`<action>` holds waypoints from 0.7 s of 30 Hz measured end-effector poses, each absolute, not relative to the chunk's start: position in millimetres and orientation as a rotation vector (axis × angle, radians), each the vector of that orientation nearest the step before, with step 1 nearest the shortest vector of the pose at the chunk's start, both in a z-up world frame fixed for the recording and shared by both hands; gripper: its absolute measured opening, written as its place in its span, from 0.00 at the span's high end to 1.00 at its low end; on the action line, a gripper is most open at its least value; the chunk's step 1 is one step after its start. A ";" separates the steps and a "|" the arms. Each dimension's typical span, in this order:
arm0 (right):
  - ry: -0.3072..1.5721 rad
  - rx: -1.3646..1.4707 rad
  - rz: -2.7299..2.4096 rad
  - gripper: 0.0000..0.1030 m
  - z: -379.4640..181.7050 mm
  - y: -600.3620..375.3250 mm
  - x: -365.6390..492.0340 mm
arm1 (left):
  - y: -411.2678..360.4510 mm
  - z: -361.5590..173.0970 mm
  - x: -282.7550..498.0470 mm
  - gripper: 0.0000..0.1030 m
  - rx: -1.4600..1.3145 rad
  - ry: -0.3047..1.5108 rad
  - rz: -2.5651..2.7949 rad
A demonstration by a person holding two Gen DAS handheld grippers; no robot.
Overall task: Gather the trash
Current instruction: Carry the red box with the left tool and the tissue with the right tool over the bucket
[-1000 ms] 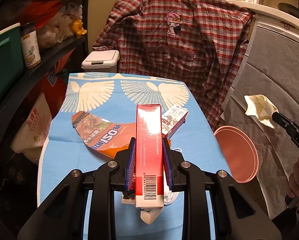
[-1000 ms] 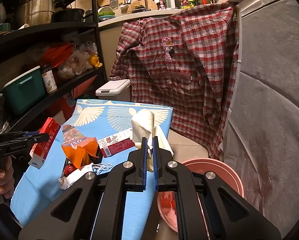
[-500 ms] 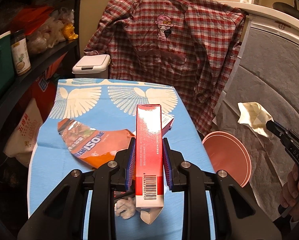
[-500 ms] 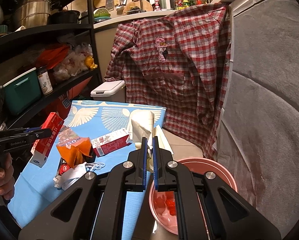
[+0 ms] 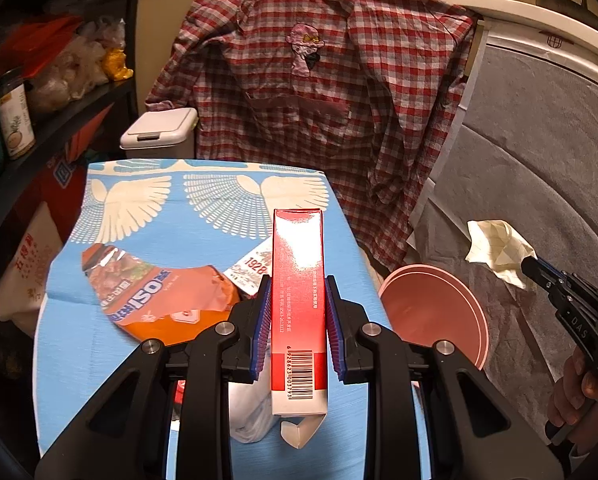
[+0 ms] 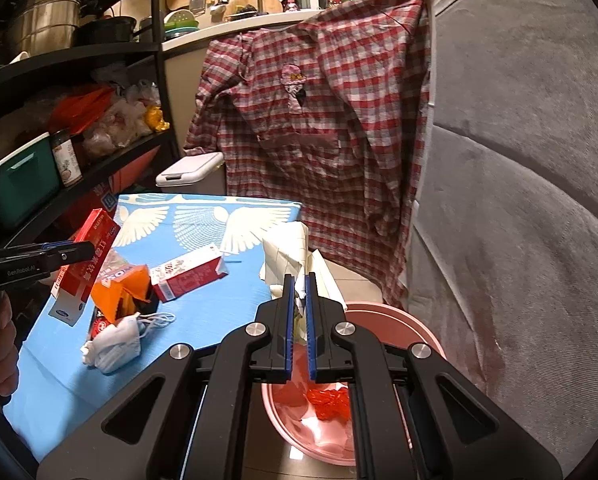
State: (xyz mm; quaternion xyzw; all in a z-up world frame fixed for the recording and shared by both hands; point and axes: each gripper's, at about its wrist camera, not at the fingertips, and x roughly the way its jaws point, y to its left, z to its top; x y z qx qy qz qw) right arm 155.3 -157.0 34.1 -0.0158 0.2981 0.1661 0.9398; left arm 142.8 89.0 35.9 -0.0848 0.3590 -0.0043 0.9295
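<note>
Right gripper (image 6: 298, 280) clamped on crumpled paper (image 6: 287, 248) above pink basin (image 6: 427, 336); left gripper (image 5: 298, 300) pinching red carton (image 5: 298, 280) beside it. Mid-carry, apparently; next, release into basin.

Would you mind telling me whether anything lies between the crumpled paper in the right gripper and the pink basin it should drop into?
Nothing visible does. The right gripper holds the paper above the near rim of the basin, beside the table edge. The basin's mouth is open, with only red scraps at its bottom.
</note>
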 end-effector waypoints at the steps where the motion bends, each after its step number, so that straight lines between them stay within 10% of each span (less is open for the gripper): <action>1: 0.612 -0.032 0.333 0.94 32.7 -159.3 156.5 | 86.5 35.6 144.0 0.75 -0.175 0.736 -0.013; 21: 0.639 -0.022 0.260 0.95 22.2 -193.2 164.7 | 41.5 28.4 169.5 0.75 -0.184 0.766 -0.072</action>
